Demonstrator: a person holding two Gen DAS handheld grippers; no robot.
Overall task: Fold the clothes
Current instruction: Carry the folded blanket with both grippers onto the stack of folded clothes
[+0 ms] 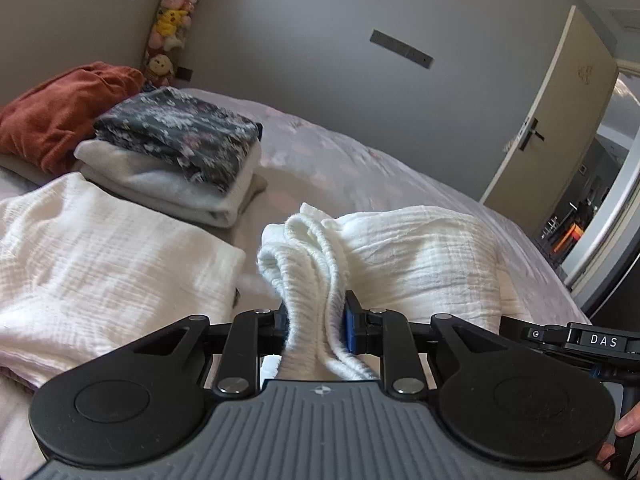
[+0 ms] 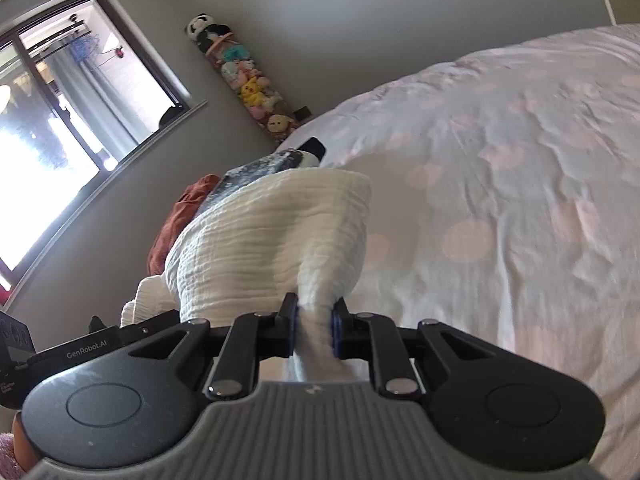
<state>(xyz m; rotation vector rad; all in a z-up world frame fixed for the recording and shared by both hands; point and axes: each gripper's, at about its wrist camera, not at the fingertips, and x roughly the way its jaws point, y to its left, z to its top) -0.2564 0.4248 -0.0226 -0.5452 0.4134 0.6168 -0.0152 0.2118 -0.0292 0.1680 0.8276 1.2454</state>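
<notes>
A white crinkled garment (image 1: pixel 408 256) is held up over the bed by both grippers. My left gripper (image 1: pixel 316 324) is shut on a bunched, ribbed edge of it. My right gripper (image 2: pixel 314 330) is shut on another bunch of the same white garment (image 2: pixel 276 240), which drapes away from the jaws. More white crinkled cloth (image 1: pixel 100 256) lies flat on the bed to the left. The right gripper's body (image 1: pixel 588 340) shows at the right edge of the left wrist view.
A folded stack, dark floral cloth (image 1: pixel 180 128) on a pale grey garment (image 1: pixel 160 188), sits on the bed behind. A rust-red garment (image 1: pixel 60 116) lies crumpled further left. The bed cover (image 2: pixel 500 200) is pale with pink dots. An open door (image 1: pixel 560 120) stands at right.
</notes>
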